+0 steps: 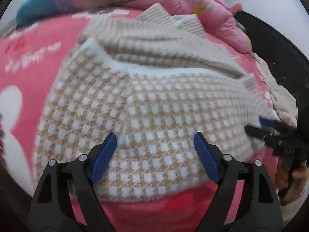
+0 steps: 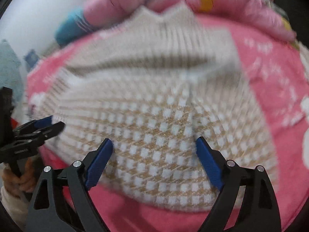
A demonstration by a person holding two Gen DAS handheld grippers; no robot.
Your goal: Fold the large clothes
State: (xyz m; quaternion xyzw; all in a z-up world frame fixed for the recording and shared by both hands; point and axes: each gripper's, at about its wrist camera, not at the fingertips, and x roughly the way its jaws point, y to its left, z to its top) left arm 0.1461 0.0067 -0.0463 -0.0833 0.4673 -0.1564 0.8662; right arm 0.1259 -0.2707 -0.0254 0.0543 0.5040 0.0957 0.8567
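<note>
A beige-and-white checked knit sweater [image 1: 146,119] lies on a pink printed bed sheet [image 1: 34,58], its near part doubled over the ribbed part behind. My left gripper [image 1: 155,135] hovers open over the sweater's near half, nothing between its blue pads. The right gripper [image 1: 255,126] shows at the sweater's right edge in that view. In the right wrist view my right gripper [image 2: 154,140] stands open above the same sweater [image 2: 164,119], empty, and the left gripper [image 2: 56,122] sits at the sweater's left edge. Both views are blurred.
A bunched pink quilt [image 1: 212,9] lies along the far side of the bed, with a teal pillow [image 1: 42,2] beside it. A white wall [image 2: 38,9] is behind. A dark curved frame [image 1: 280,58] runs along the bed's right side. A hand in an orange cuff [image 2: 17,176] holds the left gripper.
</note>
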